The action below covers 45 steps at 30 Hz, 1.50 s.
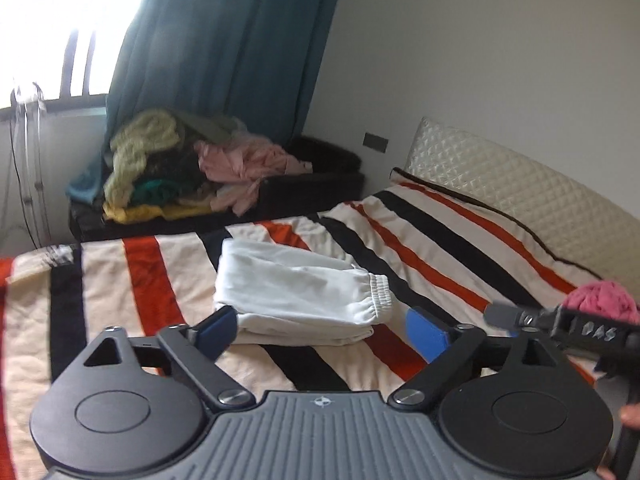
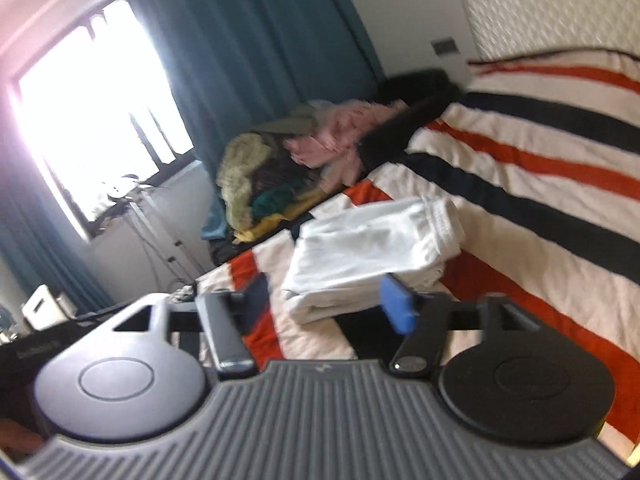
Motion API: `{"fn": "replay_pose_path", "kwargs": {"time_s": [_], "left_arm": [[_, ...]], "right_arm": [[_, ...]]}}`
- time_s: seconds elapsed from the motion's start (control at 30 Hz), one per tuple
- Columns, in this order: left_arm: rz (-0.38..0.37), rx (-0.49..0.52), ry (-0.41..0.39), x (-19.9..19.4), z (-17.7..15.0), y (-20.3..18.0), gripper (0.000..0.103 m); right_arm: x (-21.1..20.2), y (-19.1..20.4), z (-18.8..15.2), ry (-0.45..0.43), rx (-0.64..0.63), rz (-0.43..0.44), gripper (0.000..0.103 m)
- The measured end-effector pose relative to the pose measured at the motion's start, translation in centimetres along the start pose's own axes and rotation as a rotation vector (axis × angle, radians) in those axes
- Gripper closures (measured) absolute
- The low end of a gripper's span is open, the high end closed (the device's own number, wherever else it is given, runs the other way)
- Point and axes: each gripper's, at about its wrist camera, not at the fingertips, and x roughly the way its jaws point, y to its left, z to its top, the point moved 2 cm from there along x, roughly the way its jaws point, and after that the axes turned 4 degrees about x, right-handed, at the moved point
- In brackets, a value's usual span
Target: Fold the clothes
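While the white garment [image 1: 300,292] lies as a folded stack on the striped bedspread [image 1: 460,248], I read its long axis as running across the bed, folded edge toward the window-side edge and gathered elastic band [image 1: 378,294] toward the headboard [image 1: 520,184]; it sits just ahead of my left gripper [image 1: 320,326], whose blue pads [image 1: 426,332] stand wide apart to either side of the stack's near edge and grip nothing; my right gripper [image 2: 324,300] is likewise spread and empty, tilted, looking at the same stack [image 2: 372,248] from slightly further off, so I judge the left the nearer of the two; in the left view the right unit's dark body [image 1: 560,324] juts in at the right edge, near a pink garment [image 1: 600,300] bunched toward the headboard corner of the bed; beyond the far edge a heap of mixed clothes [image 1: 180,168] sits on a dark bench by the teal curtain [image 1: 224,40]; the stack as it lies fits either a piece already folded or one awaiting another fold, and I cannot tell which.
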Motion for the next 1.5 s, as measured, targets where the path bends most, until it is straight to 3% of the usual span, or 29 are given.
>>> {"fn": "replay_pose_path", "kwargs": {"time_s": [0.07,0.23,0.6,0.9,1.2,1.5], "left_arm": [[0.008,0.034,-0.033,-2.4,-0.7,-1.1,0.000],[0.048,0.079,-0.089,-5.8,-3.7,-2.4,0.000],[0.154,0.048,-0.225,-9.9,-9.9,-1.1,0.000],[0.182,0.032,-0.201,-8.8,-11.6,0.8,0.000],[0.200,0.056,-0.187,-8.6,-12.8,1.6,0.000],[0.191,0.094,-0.172,-7.9,-13.5,0.6,0.000]], "right_arm": [[-1.7,0.6,-0.8,-0.030,-0.031,0.012,0.013],[-5.4,2.0,-2.8,-0.099,-0.106,0.037,0.013],[-5.1,1.4,-9.7,-0.142,-0.144,0.009,0.013],[-2.9,1.9,-13.4,-0.194,-0.254,0.008,0.013],[-2.3,1.3,-13.7,-0.215,-0.214,-0.047,0.013],[-1.6,2.4,-14.7,-0.201,-0.295,-0.075,0.013]]}}
